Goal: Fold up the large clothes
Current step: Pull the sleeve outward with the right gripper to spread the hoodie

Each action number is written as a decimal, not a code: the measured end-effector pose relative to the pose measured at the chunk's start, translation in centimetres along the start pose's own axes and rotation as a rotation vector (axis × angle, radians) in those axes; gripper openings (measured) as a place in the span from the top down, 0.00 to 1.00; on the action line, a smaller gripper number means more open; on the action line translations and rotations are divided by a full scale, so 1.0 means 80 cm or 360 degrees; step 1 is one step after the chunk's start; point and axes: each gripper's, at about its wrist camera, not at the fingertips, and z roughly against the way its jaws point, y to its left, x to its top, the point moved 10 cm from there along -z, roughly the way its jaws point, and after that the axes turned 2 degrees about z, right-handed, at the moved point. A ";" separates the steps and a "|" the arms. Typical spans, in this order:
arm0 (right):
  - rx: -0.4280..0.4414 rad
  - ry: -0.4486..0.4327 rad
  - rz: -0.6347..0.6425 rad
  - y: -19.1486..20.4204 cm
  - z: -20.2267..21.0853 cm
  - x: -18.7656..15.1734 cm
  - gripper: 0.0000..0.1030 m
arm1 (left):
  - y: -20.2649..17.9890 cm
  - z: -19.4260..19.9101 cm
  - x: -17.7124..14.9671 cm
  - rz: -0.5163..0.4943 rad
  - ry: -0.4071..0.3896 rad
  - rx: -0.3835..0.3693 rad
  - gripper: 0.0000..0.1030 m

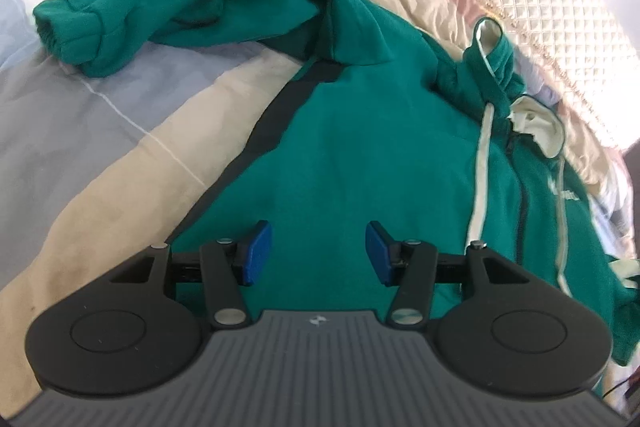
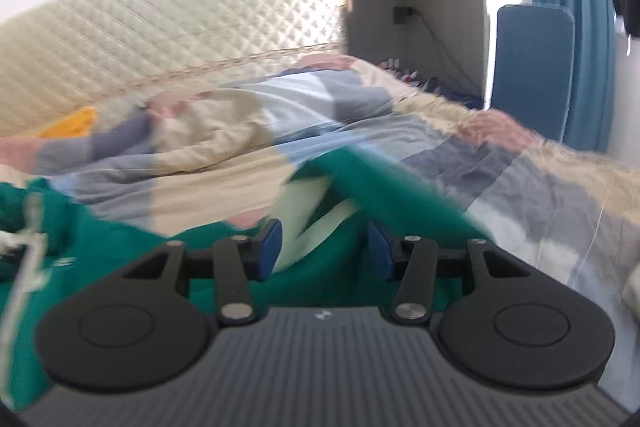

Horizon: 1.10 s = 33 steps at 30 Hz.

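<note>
Both tools (image 1: 319, 253) (image 2: 325, 245) unclenched above green hoodie (image 1: 360, 147), right view motion-blurred.

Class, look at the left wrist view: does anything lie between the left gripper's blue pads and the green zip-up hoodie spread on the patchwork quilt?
Nothing visible does. The left gripper hangs with jaws apart directly over the green zip-up hoodie, with only bare green fabric between its pads. The white drawstring lies off to the right.
</note>
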 end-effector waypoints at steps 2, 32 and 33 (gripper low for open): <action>0.0028 0.0083 0.0000 0.008 0.024 -0.008 0.51 | 0.001 0.010 -0.003 0.0005 0.0010 -0.0025 0.44; 0.0543 0.0905 -0.0179 0.067 0.146 -0.186 0.86 | 0.054 0.069 -0.017 0.0039 -0.0008 0.0108 0.43; 0.0567 0.0875 -0.0236 0.064 0.149 -0.179 0.90 | 0.055 0.072 -0.016 0.0050 -0.0020 0.0113 0.43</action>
